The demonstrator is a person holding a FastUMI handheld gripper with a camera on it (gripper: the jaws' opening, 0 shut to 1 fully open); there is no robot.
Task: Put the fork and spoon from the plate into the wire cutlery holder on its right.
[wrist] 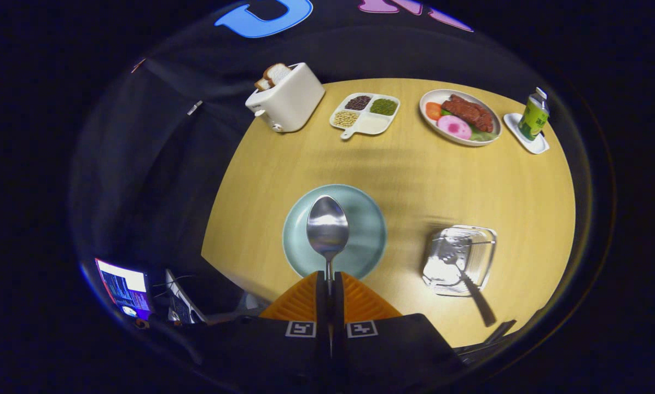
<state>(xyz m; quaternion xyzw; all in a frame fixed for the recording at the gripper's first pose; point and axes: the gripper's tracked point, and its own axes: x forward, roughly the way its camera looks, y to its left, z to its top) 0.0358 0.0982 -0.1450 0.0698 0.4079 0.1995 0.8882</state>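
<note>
With its two fingers drawn close together at the bottom centre of the frame, the gripper [330,284] clamps the spoon [328,227] by its thin handle, both fingers pressing on it. The handle runs straight up out of the narrow slit between the fingers, and the bowl of the spoon stands just ahead of them, facing the camera. It is polished metal, oval, with a dull reflection across its lower half.

Behind the spoon, in the middle of the frame, lies the plate [368,230], round and pale blue-green, flat on the tabletop [415,175]; the spoon's bowl covers its centre, and whether spoon and plate touch cannot be told.

To the right of the plate, lower right of centre, sits the holder [461,257], a shiny wire basket with a squarish rim. The fork [472,287] is already in it: its head lies inside and its dark handle slants out toward the lower right, over the rim.

Between plate and holder the wooden tabletop is bare.

Along the far edge, across the top of the frame, stand four things well apart from the gripper: a white toaster [286,98] with bread slices at upper left, a divided dish [366,114] of beans and grains, an oval platter [460,116] of food, and a green bottle [533,116] on a small white tray at upper right. A lit screen [123,287] shows at lower left, off the tabletop.
</note>
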